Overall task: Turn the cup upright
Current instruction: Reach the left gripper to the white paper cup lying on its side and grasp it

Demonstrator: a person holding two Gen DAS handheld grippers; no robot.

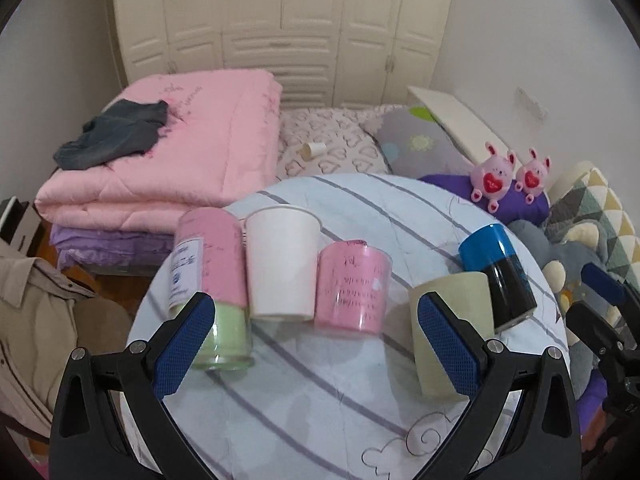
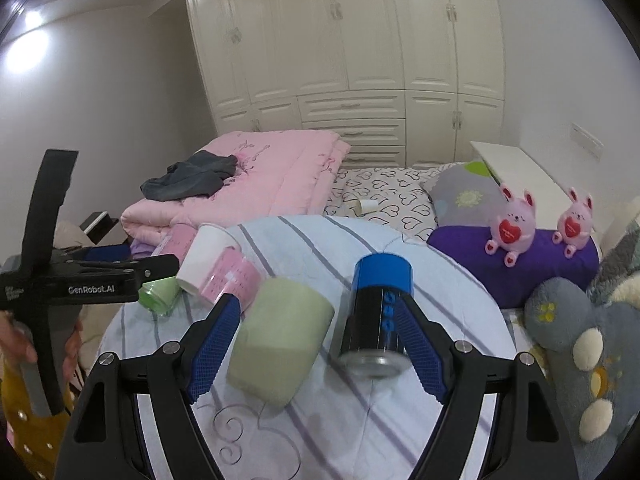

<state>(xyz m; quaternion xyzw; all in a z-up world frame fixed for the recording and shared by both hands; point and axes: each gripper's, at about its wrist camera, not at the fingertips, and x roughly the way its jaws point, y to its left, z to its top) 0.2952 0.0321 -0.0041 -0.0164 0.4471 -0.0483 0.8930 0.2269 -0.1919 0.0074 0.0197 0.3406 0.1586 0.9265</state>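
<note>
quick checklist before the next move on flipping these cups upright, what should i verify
1. Right claw open: ok, nothing held.
2. Left claw open: ok, nothing held.
3. Blue-and-black cup between the right claw's fingers: partly; the green cup sits in the gap too, not ok.
4. White paper cup orientation: rim up, ok.
5. Room around the pink cup: crowded by the white cup, not ok.
6. Whether the remaining cups rest mouth-down: cannot tell.

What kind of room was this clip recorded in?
Most likely a bedroom: a bed with a folded pink quilt and heart-print sheet, a cream wardrobe behind it, and plush toys on the pillows.
</note>
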